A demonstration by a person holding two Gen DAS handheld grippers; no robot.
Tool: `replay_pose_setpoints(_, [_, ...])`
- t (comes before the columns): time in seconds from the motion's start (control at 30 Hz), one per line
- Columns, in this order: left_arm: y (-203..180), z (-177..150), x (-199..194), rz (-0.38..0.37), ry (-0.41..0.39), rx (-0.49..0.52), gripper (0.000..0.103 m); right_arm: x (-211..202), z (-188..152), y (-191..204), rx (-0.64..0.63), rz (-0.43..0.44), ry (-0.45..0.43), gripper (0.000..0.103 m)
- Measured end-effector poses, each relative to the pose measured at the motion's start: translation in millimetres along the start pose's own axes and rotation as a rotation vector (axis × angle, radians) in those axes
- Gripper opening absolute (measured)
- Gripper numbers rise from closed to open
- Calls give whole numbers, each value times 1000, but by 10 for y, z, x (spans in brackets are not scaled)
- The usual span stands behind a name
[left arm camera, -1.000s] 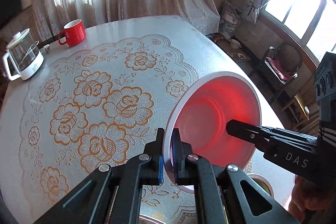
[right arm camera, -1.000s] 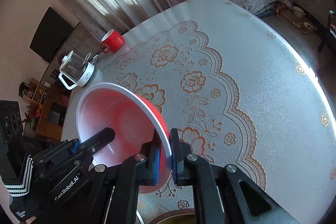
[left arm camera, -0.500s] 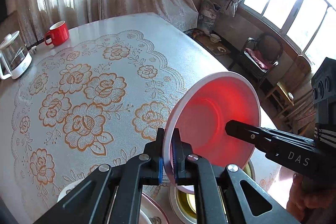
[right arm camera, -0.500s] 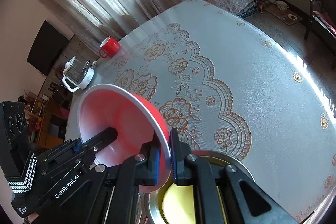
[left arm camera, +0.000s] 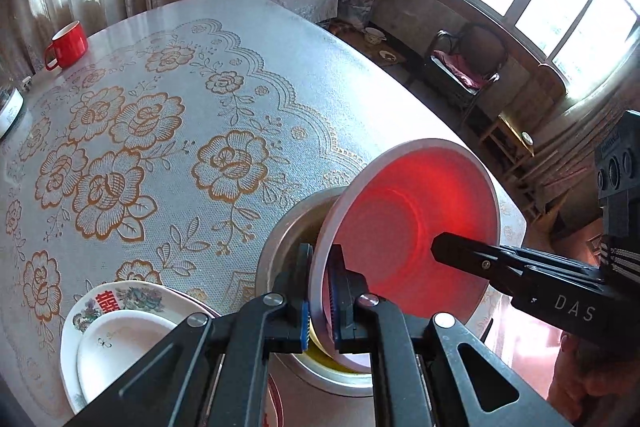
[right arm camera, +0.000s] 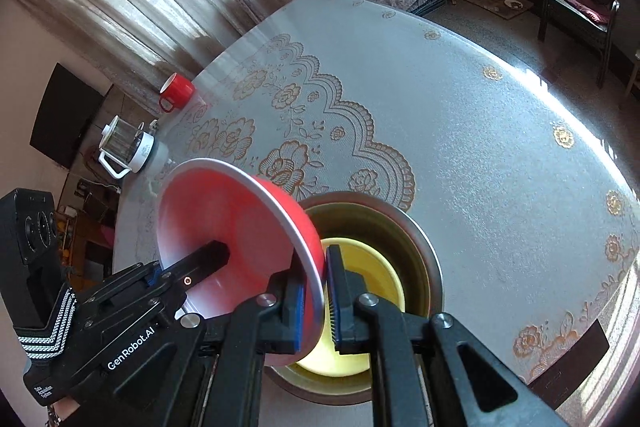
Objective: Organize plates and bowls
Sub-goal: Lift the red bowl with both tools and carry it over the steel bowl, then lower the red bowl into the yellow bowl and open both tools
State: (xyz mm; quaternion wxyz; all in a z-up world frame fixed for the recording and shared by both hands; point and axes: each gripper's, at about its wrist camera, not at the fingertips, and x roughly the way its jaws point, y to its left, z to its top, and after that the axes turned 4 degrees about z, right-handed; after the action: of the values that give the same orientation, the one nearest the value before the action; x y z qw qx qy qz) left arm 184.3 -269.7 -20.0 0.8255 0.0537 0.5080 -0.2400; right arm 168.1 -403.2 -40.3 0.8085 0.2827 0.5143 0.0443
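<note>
Over the pot: I hold the red bowl (left arm camera: 412, 227) tilted on edge above the steel pot (right arm camera: 424, 251), one rim in each set of fingers.
Left fingers (left arm camera: 322, 291): pinching the bowl's near rim, one pad inside and one outside.
Right fingers (right arm camera: 316, 291): pinching the opposite rim in the same way; from my left camera they reach in from the right (left arm camera: 452, 251).
Bowl: white inside, glowing red where light comes through, red outside; its open side faces left in my right camera's view.
Pot: stands on the table (right arm camera: 460, 131) near its right edge, directly under the bowl, with a yellow bowl (right arm camera: 372, 283) inside it.
Plates: a patterned plate (left arm camera: 132, 297) lies at the near left of the pot with a white dish (left arm camera: 120, 347) stacked on it.
Far left: a red mug (left arm camera: 66, 43) near the table's far edge, and a glass kettle (right arm camera: 128, 147) just nearer than it.
Table cover: pale lace cloth with gold roses.
Room: curtains behind the table, a chair (left arm camera: 468, 67) by the window on the right.
</note>
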Motion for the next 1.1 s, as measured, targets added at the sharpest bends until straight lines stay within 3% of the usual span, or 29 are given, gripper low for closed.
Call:
replay_pose_setpoints(0.47, [-182, -229, 218, -7, 81, 27, 9, 42, -319, -280, 90, -37, 62, 10])
replay_pose_setpoints(1.1, [-97, -226, 495, 35, 143, -6, 12, 255, -314, -333, 123, -44, 133, 14])
